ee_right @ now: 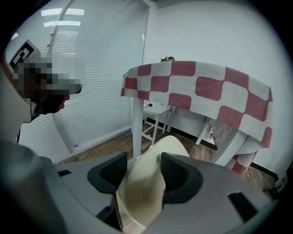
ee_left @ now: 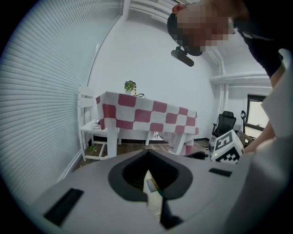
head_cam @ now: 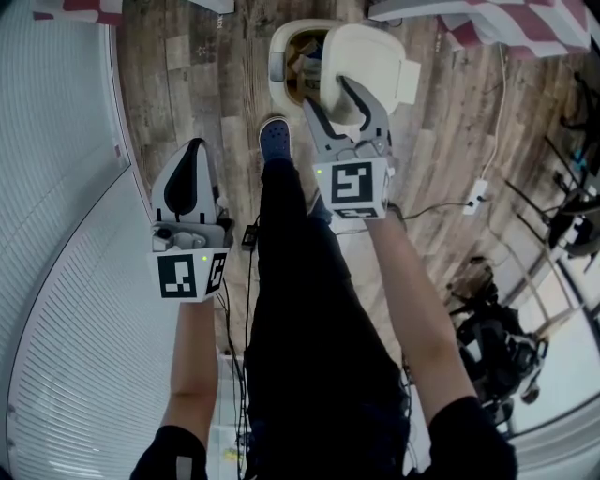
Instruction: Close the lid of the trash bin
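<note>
The cream trash bin stands on the wood floor at the top of the head view, with rubbish showing inside it. Its lid is raised and tilted off to the right of the opening. My right gripper reaches over the near edge of the lid with its jaws apart. In the right gripper view the cream lid fills the gap between the dark pads, and I see no squeeze on it. My left gripper hangs low at the left, shut and empty, far from the bin; in its own view the left gripper faces the room.
A person's dark trouser leg and blue shoe stand just in front of the bin. A red-and-white checked tablecloth hangs behind it. White slatted blinds curve along the left. A cable and power strip lie at the right, near an office chair.
</note>
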`<state>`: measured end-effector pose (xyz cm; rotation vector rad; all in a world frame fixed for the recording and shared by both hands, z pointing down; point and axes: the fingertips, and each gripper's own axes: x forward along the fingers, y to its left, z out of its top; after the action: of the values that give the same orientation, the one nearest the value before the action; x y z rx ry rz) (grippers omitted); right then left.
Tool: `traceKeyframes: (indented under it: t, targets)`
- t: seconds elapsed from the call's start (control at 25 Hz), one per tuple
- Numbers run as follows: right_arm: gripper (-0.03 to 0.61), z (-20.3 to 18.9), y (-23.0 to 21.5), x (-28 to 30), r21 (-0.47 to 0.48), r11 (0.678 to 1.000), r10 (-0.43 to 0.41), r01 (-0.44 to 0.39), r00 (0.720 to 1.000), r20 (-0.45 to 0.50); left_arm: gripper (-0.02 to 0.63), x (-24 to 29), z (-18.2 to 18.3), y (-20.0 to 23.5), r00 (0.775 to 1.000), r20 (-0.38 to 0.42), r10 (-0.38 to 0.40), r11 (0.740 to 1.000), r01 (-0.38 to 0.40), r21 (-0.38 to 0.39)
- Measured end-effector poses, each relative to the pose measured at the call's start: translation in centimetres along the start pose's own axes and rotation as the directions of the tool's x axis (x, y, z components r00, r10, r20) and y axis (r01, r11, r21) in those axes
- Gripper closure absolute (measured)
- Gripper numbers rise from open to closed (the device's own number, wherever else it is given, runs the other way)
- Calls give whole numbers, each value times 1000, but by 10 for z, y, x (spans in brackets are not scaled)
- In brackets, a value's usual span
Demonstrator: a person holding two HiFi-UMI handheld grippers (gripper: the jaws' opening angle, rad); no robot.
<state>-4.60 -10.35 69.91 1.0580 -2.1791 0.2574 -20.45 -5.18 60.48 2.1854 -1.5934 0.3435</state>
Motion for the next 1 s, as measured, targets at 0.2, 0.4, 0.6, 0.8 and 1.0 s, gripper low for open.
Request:
traceKeyframes:
  t: [0.2, 0.4, 0.6, 0.8, 1.0]
  targets:
    - [368, -7, 14, 22, 57, 997, 45, -45, 999, 6, 606, 2, -5, 3, 1000, 3, 5, 1000, -5, -7]
    - [387, -15, 23, 37, 101, 991, 87, -84, 996, -21, 606, 3, -6, 4, 1000, -3, 2, 1000, -2, 1]
    - [388, -26, 22, 50, 185, 976, 129, -117, 990, -51, 606, 5, -6, 8, 1000, -9, 1, 1000, -1, 5]
    - [391, -36, 27, 60, 215, 968, 149, -129, 986, -79, 606, 1, -16, 8, 1000, -23, -8, 1000, 9, 16]
    - [394, -50, 29, 72, 214, 966, 170, -142, 979, -115, 607, -1, -24, 11, 999, -33, -2, 1000, 2, 12]
